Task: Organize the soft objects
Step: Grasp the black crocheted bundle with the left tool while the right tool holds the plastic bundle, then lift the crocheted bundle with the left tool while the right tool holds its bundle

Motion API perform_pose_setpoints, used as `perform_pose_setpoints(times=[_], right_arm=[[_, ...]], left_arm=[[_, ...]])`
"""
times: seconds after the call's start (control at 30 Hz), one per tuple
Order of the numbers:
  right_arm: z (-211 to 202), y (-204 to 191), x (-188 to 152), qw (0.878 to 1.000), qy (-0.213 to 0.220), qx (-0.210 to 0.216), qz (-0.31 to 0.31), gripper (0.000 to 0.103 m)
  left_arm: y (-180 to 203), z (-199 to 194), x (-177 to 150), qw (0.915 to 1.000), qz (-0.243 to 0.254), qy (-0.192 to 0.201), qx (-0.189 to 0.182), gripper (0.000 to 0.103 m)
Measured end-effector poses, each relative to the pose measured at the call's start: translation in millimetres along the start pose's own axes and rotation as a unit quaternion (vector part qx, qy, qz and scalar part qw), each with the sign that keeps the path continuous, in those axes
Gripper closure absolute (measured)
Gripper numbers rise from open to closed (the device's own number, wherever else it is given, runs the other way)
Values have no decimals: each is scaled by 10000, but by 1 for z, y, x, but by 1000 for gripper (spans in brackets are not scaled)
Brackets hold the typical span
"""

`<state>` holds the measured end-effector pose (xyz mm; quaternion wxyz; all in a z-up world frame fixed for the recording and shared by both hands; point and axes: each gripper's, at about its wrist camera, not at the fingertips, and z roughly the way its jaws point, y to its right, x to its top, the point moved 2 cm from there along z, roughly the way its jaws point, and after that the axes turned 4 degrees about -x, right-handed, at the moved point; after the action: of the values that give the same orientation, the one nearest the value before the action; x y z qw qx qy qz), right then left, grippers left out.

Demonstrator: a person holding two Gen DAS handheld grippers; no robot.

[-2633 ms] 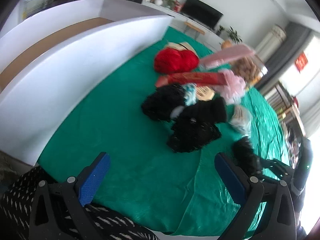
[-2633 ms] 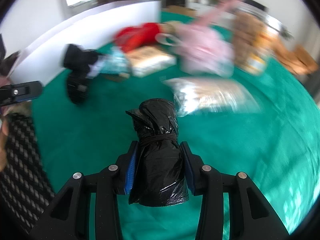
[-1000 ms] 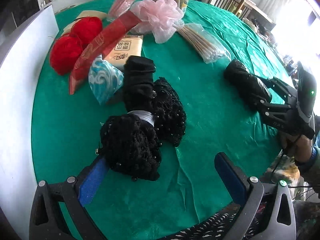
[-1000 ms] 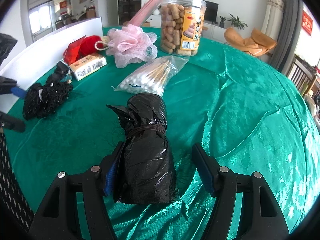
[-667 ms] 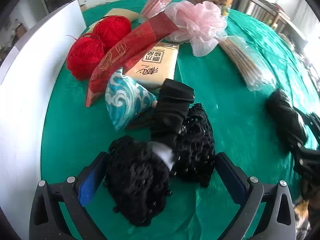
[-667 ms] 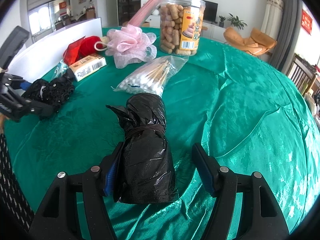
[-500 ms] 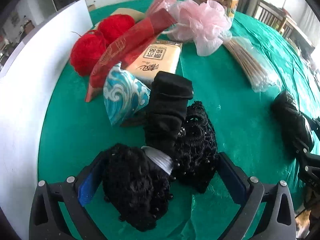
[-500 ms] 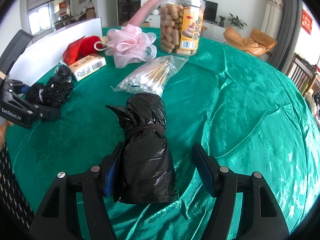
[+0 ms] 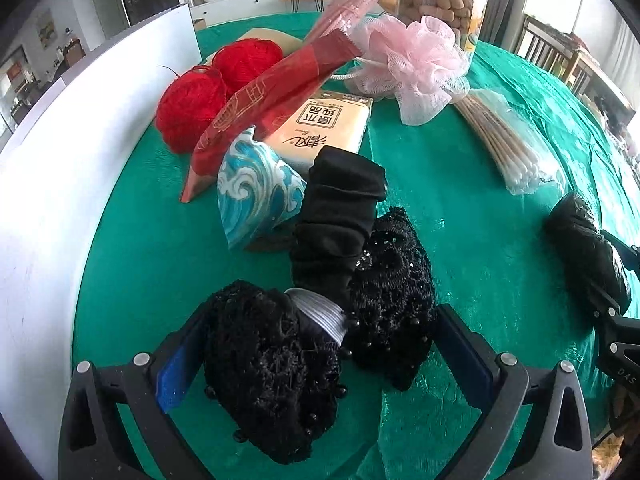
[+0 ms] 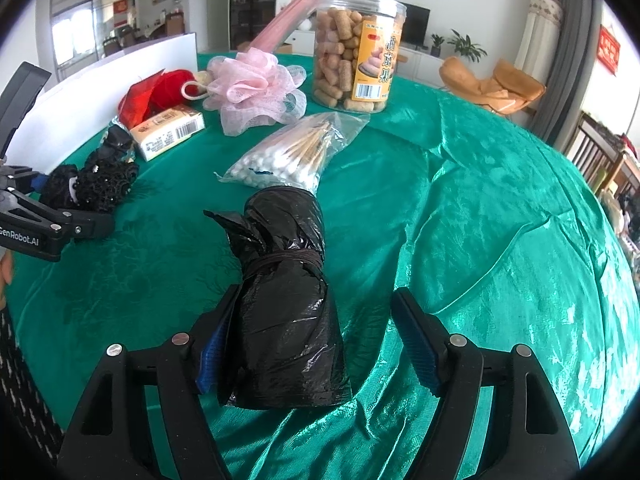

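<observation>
Left gripper (image 9: 320, 356) level, jaws spread around black mesh bundle (image 9: 276, 364)

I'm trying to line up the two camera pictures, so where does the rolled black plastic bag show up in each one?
Left wrist view: the rolled black plastic bag lies at the far right edge, by the right gripper.
Right wrist view: the bag is bottom centre, between the open fingers and against the left one.
Shared landmark: the pink mesh pouf, beside the cotton swab bag.

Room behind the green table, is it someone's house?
Probably yes, a living room: a television on a low cabinet, an orange armchair, potted plants, and a table under a green cloth.
</observation>
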<state>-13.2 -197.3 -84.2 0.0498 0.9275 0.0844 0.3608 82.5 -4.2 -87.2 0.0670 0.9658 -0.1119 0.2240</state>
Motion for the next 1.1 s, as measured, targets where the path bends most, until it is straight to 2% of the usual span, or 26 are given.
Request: perform_pose_setpoints(times=[0.87, 1.1], right_arm=[[0, 0, 0, 10000, -6, 7, 10, 25], [2, 4, 0, 9998, -63, 138, 123, 25]], left_arm=[[-1, 2, 1, 10000, -34, 60, 46, 0], [-7, 2, 8, 9991, 126, -395, 46, 0]])
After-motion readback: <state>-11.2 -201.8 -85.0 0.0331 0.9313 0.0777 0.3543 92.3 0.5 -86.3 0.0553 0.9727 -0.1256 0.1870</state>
